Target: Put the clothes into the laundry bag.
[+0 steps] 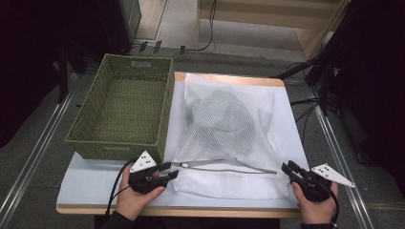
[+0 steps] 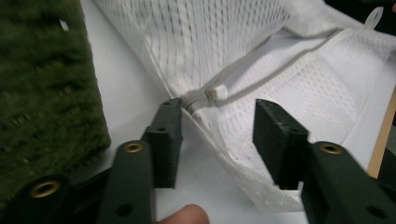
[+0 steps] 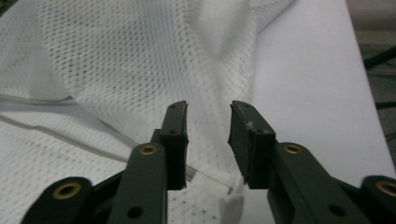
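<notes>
Two grippers rest at the near edge of the table (image 1: 86, 188). My left gripper (image 1: 169, 171) is released, jaws straddling the drawstring (image 2: 261, 77) knot of the white mesh bag (image 1: 229, 124). My right gripper (image 1: 288, 168) is released, jaws apart at the bag's right corner. Beside the bag sits a green woven basket (image 1: 122, 109).

Green basket (image 1: 122, 109) walls the mesh bag's (image 1: 229, 124) left; right side open.
</notes>
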A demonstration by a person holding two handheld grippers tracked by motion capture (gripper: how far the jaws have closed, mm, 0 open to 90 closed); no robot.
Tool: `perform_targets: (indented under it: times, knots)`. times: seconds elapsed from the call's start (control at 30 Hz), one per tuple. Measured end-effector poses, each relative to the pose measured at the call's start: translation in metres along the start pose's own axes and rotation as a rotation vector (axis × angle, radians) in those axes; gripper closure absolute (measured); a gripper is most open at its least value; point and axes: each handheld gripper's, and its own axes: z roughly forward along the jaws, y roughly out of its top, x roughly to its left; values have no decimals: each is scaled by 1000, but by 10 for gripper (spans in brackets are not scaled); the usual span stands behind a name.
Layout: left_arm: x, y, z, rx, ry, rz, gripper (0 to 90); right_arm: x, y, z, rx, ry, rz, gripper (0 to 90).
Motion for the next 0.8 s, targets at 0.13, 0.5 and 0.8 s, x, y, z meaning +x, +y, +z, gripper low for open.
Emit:
perform_targets:
  times: [0.13,0.5,0.8]
  knots:
    - [1,-2,-4,-62,-4,65,391,7,-1,2,-6,15,-49,523]
    - [2,-1,-26,-88,-33,108,124,10,1,3,-15,72,-72,271]
    - [16,-8,-50,-128,-87,94,35,14,2,0,-4,120,-106,131]
